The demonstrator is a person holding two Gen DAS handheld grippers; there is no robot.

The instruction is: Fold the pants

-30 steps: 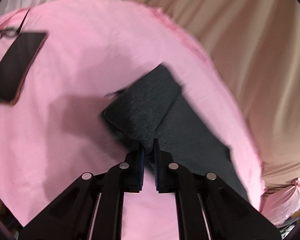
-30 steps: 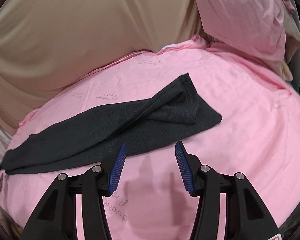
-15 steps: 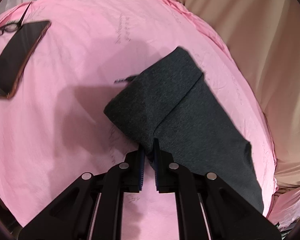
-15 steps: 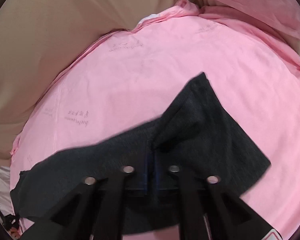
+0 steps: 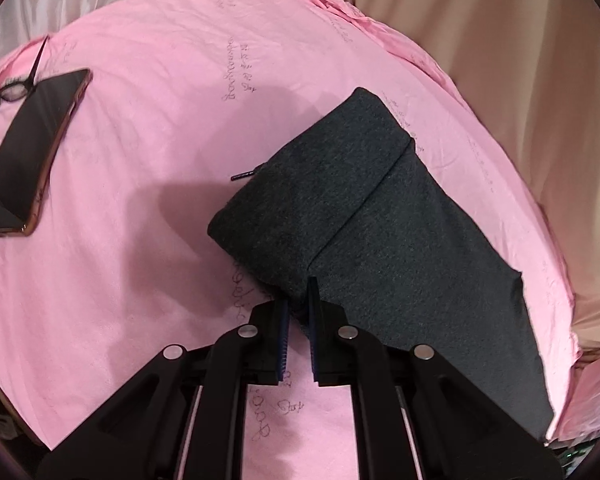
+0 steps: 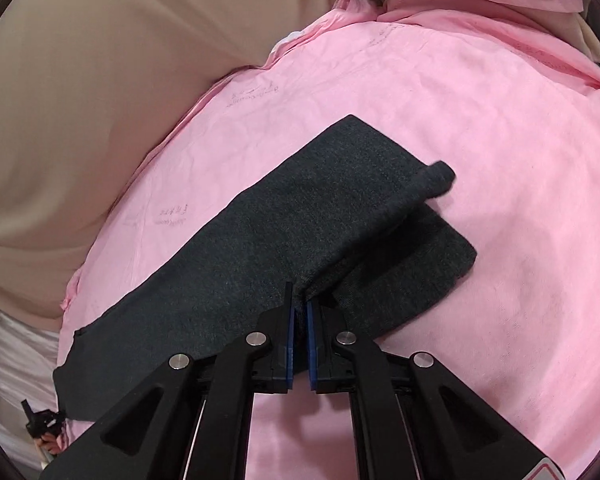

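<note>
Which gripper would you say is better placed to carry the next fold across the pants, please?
Probably the left. The left gripper pinches the pants at the folded end's corner, pink sheet free beside it. The right gripper clamps mid-length on the near edge, better for anchoring.

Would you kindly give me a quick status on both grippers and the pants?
Left gripper shut on pants edge. Right gripper pinching pants too, jaws easing open. Pants partly folded on pink sheet. Phone and scissors lie clear.
</note>
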